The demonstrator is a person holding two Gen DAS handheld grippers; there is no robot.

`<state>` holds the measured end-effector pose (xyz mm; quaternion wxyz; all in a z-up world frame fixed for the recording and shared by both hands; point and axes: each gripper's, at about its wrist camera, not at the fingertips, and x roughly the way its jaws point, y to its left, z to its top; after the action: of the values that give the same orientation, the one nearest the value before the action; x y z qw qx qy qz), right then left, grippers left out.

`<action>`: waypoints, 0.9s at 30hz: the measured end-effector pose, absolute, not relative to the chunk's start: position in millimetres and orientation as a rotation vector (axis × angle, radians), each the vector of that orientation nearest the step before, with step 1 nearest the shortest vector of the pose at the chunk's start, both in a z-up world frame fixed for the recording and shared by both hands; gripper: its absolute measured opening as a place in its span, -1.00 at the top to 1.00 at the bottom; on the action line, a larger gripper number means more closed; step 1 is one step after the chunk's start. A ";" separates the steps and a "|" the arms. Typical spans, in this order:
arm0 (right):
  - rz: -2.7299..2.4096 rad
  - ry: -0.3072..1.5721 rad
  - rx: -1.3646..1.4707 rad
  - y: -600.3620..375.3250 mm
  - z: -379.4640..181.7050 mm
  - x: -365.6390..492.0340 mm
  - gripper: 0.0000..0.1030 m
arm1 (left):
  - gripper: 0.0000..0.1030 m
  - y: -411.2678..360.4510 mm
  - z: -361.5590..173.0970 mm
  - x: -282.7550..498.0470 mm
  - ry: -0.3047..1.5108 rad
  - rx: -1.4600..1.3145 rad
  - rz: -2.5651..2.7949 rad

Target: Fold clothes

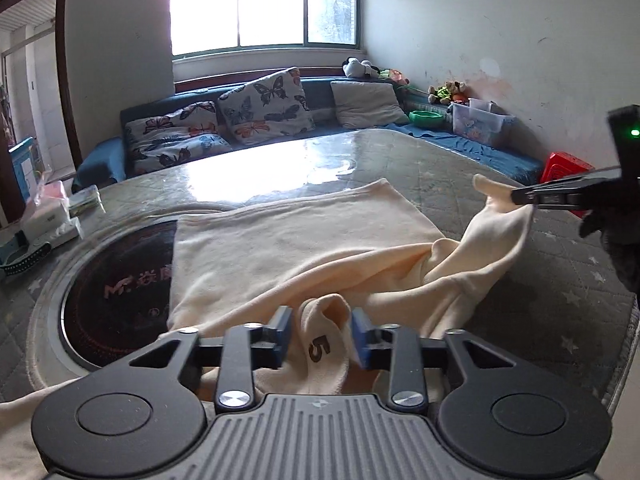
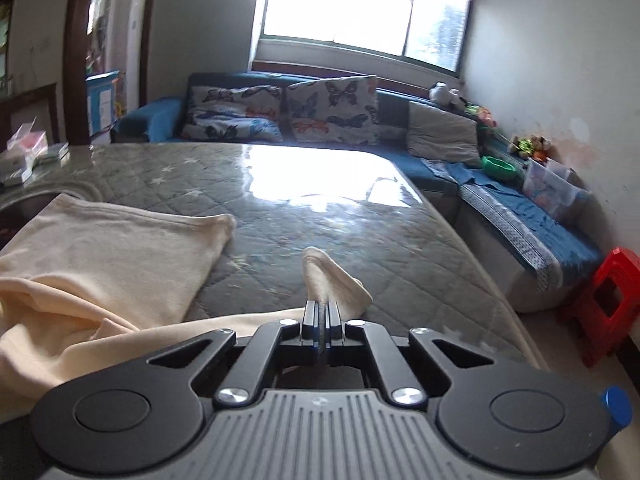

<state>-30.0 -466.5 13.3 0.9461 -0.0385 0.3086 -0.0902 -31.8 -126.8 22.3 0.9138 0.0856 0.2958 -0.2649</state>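
A cream garment (image 1: 304, 236) lies partly spread on the table (image 1: 540, 280), its far part flat and its near part bunched. My left gripper (image 1: 324, 336) has its blue pads apart, with a fold of the garment printed "5" (image 1: 320, 350) lying between them. My right gripper (image 2: 321, 312) is shut on a corner of the garment (image 2: 332, 280) and holds it lifted above the table. In the left wrist view the right gripper (image 1: 520, 197) shows at the right, pulling that corner up and to the right.
A round black induction hob (image 1: 116, 292) is set into the table beside the garment. Small boxes and a packet (image 1: 48, 208) sit at the table's left edge. A blue sofa with butterfly cushions (image 1: 264, 108) runs behind. A red stool (image 2: 608, 300) stands at the right.
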 end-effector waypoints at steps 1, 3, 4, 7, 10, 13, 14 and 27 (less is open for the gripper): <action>-0.203 0.622 -0.052 -474.1 14.1 -39.6 0.96 | 0.78 -127.1 20.8 -32.0 0.611 0.177 -0.555; -0.224 0.625 -0.022 -482.0 12.5 -49.7 0.96 | 0.93 -127.1 19.4 -35.9 0.605 0.180 -0.576; -0.234 0.627 -0.013 -485.4 10.6 -54.2 0.96 | 0.96 -126.4 20.2 -40.5 0.596 0.182 -0.581; -0.276 0.655 0.042 -500.6 -0.2 -69.2 0.95 | 0.97 -123.7 22.7 -54.9 0.570 0.188 -0.601; -0.306 0.689 0.108 -512.9 -12.1 -82.1 0.92 | 0.98 -116.4 25.9 -74.6 0.555 0.192 -0.648; -0.342 0.694 0.122 -521.2 -19.9 -94.7 0.78 | 0.98 -115.3 20.2 -93.3 0.570 0.244 -0.698; -0.351 0.693 0.119 -522.9 -20.1 -97.3 0.72 | 0.98 -115.5 17.3 -98.9 0.577 0.264 -0.714; -0.381 0.676 0.162 -544.2 -13.9 -80.9 0.02 | 0.91 -109.6 30.4 -111.9 0.535 0.272 -0.784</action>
<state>-80.9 -544.2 -13.9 0.9224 0.0788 0.3293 -0.1857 -111.9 -109.6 30.4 0.8806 0.1307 0.2567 -0.3761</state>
